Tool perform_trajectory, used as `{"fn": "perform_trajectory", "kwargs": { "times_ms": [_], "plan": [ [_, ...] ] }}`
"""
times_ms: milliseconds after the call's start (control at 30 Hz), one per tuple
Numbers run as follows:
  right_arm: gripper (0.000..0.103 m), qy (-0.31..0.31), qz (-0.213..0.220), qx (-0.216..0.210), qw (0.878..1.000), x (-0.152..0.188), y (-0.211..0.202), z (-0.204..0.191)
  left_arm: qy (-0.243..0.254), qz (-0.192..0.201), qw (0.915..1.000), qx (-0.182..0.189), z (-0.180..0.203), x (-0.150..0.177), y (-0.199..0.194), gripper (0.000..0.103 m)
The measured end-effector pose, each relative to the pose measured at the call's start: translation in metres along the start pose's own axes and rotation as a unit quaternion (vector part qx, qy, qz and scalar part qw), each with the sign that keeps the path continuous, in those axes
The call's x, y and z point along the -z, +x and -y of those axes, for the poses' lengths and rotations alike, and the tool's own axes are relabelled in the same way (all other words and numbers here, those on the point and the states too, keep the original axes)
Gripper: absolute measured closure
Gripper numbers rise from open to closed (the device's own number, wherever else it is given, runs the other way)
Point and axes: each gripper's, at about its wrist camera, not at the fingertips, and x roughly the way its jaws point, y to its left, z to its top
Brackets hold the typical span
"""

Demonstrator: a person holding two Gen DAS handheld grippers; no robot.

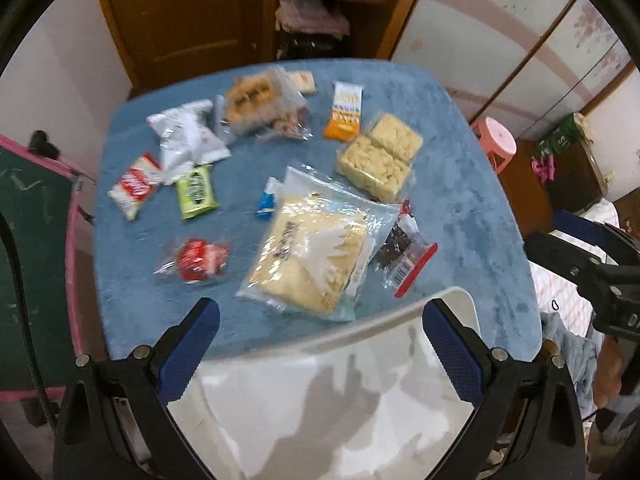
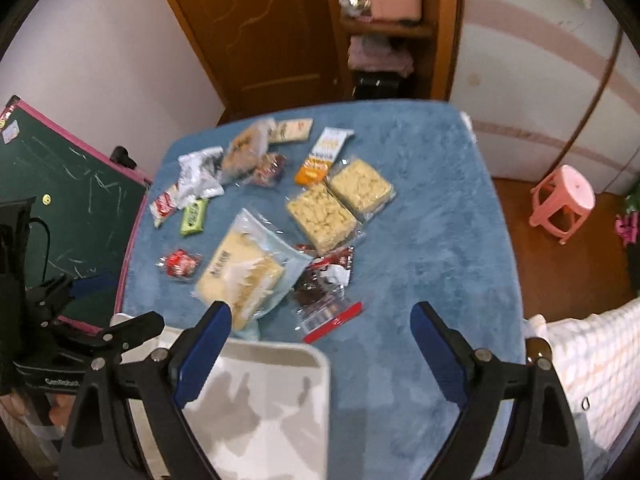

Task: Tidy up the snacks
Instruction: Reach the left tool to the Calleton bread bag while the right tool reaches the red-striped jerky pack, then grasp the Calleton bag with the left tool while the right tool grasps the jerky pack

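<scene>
Snack packets lie scattered on a blue cloth (image 1: 460, 200) beyond a white tray (image 1: 320, 392). Nearest the tray sits a large clear biscuit bag (image 1: 312, 248). It looks light, crinkly and slippery, with brittle contents; its sealed edge seems the safest hold. The left gripper (image 1: 320, 328) and right gripper (image 2: 322, 328) both gape, empty.

Two rice-cake blocks (image 1: 378, 156), one tray (image 1: 320, 400).

White tray (image 1: 360, 400) cut off by lower edge.
</scene>
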Motion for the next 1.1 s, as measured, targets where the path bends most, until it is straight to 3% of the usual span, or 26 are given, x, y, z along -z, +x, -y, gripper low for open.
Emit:
{"fn": "perform_trajectory", "kwargs": {
  "times_ms": [200,467,767,833,967,1100],
  "plan": [
    [0.016,-0.005,-0.069,-0.019,0.997,-0.016,0.070,0.030,0.019,-0.063,0.9978,-0.001,0.015,-0.025,0.068,0.002],
    [0.018,-0.041,-0.152,-0.025,0.987,-0.020,0.150,0.034,0.004,-0.121,0.9916,-0.045,0.015,-0.034,0.132,0.002],
    [0.023,-0.076,-0.153,-0.052,0.984,-0.025,0.156,0.013,-0.002,-0.134,0.9870,-0.089,0.005,-0.039,0.159,0.000],
    [0.028,-0.088,-0.155,-0.061,0.982,-0.025,0.155,0.010,-0.011,-0.139,0.9869,-0.081,-0.001,-0.044,0.166,0.000],
    [0.047,-0.096,-0.178,-0.063,0.977,-0.026,0.167,0.004,-0.026,-0.153,0.9862,-0.056,-0.015,-0.047,0.172,0.000],
    [0.046,-0.085,-0.195,-0.056,0.976,-0.028,0.178,0.002,-0.051,-0.175,0.9827,-0.036,-0.033,-0.050,0.184,0.000]
  ]
}}
